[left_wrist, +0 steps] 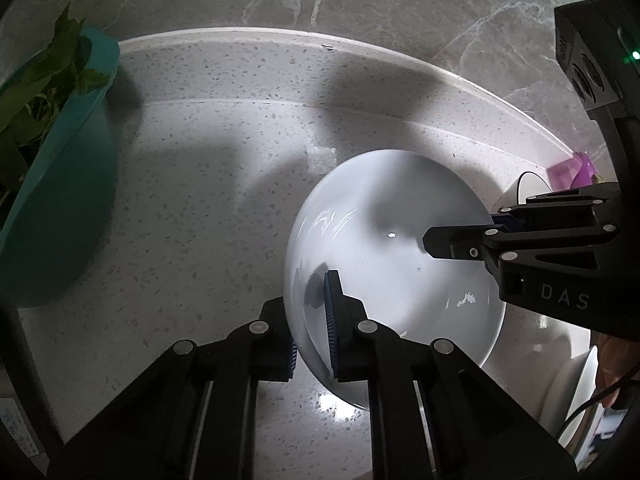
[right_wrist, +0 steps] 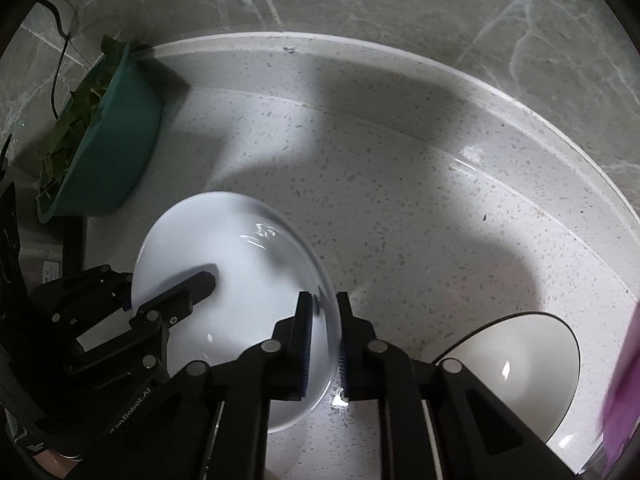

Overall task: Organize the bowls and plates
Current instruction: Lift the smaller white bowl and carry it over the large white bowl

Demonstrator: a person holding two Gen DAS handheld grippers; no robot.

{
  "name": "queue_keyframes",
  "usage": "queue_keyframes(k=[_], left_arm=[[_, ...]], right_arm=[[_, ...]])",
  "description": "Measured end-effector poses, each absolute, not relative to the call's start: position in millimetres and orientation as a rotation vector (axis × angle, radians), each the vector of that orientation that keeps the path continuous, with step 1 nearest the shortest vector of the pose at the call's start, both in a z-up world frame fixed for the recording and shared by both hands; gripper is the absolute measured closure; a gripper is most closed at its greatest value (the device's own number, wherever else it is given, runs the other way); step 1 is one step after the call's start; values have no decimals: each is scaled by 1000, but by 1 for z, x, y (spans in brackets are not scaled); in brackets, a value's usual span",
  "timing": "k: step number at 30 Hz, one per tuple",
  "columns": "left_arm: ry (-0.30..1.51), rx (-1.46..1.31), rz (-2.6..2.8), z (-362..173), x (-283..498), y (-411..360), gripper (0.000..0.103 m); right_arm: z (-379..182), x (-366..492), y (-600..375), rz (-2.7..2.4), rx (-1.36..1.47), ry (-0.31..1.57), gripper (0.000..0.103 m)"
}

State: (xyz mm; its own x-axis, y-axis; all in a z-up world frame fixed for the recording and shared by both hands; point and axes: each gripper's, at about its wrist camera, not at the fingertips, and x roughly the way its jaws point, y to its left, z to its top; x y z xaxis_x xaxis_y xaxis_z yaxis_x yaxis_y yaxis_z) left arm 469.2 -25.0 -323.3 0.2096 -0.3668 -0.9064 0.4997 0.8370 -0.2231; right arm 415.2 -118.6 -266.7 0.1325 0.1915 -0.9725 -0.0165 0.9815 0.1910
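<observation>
A white bowl (left_wrist: 392, 260) (right_wrist: 232, 248) rests on the speckled counter (left_wrist: 200, 200) (right_wrist: 400, 200). My left gripper (left_wrist: 310, 320) is shut on the bowl's left rim, one finger inside and one outside. In the right wrist view the left gripper (right_wrist: 160, 292) reaches in from the lower left with its inner finger over the bowl's hollow. My right gripper (right_wrist: 324, 320) is shut on the opposite rim, which shows between its blue pads. Seen from the left wrist, the right gripper (left_wrist: 480, 228) clamps the rim from the right.
A teal basin (left_wrist: 60, 200) (right_wrist: 116, 152) of green leaves stands at the left by the marble wall. A dark-rimmed bowl (right_wrist: 520, 360) (left_wrist: 528, 188) sits to the right, beside a purple object (right_wrist: 624, 400) (left_wrist: 576, 168). More white dishes (left_wrist: 572, 380) stand at the lower right.
</observation>
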Motion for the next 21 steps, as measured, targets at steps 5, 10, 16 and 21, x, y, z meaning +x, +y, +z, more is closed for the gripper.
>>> queue_keyframes(k=[5, 10, 16, 21], left_arm=[[1216, 121, -597, -319, 466, -20, 93], [1203, 114, -595, -308, 461, -17, 93], [1189, 114, -608, -295, 452, -17, 93], [1168, 115, -621, -281, 437, -14, 93]], right_arm=[[-265, 410, -117, 161, 159, 1422, 90], [-255, 406, -118, 170, 170, 1399, 91], [-238, 397, -128, 178, 185, 1373, 91], [-222, 377, -134, 182, 214, 1355, 91]])
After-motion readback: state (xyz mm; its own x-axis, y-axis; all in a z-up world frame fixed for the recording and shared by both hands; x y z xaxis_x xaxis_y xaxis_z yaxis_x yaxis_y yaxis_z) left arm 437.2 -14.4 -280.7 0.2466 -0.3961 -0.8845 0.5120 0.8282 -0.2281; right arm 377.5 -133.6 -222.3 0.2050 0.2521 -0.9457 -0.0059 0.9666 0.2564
